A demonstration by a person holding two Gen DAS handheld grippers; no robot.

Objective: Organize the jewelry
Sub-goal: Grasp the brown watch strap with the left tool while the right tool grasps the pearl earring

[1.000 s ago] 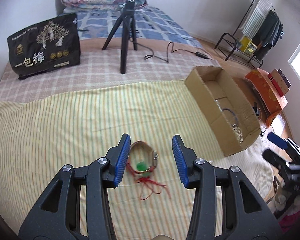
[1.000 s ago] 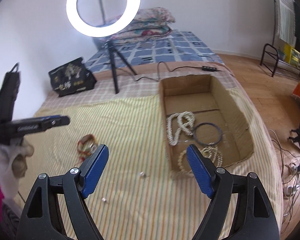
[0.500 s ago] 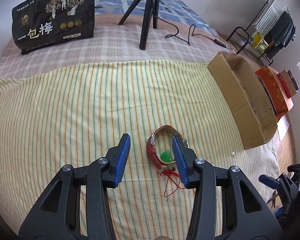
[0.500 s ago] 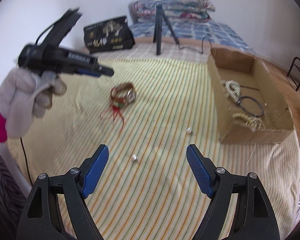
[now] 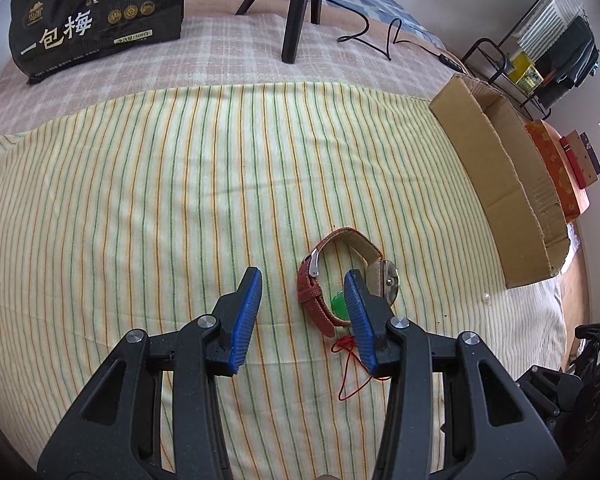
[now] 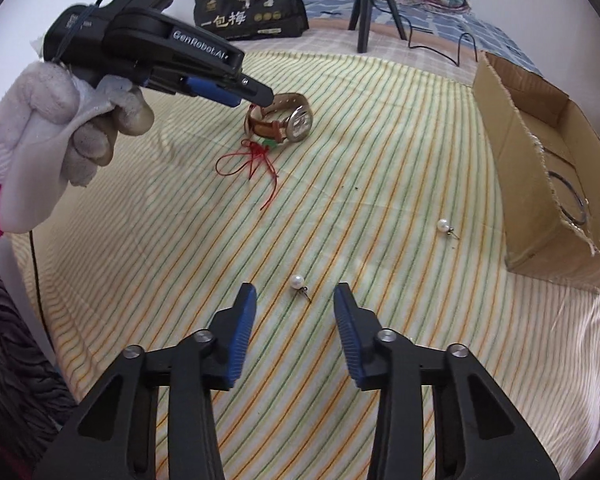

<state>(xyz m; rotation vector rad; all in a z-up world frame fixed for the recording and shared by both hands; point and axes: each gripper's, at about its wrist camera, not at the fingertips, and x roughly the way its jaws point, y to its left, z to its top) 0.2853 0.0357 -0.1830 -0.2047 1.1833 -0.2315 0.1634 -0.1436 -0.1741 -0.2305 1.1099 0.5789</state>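
Observation:
A brown-strapped watch (image 5: 340, 276) lies on the striped sheet with a green pendant (image 5: 340, 304) on a red cord (image 5: 350, 364) beside it. My left gripper (image 5: 302, 292) is open, low over the sheet, with the near side of the strap between its jaws. In the right wrist view the watch (image 6: 288, 120) sits under the left gripper (image 6: 244, 94). My right gripper (image 6: 294, 304) is open just short of a pearl earring (image 6: 298, 282). A second pearl earring (image 6: 444, 225) lies nearer the cardboard box (image 6: 540, 184).
The box (image 5: 500, 168) stands at the sheet's right edge and holds a dark ring bangle (image 6: 568, 200). A black snack bag (image 5: 96, 16) and a tripod (image 5: 296, 12) stand at the back. A clothes rack (image 5: 540, 48) is beyond the bed.
My left gripper has dropped lower and closer to the watch, so the strap now lies between its jaws. My right gripper has moved down and forward to the near pearl earring and narrowed.

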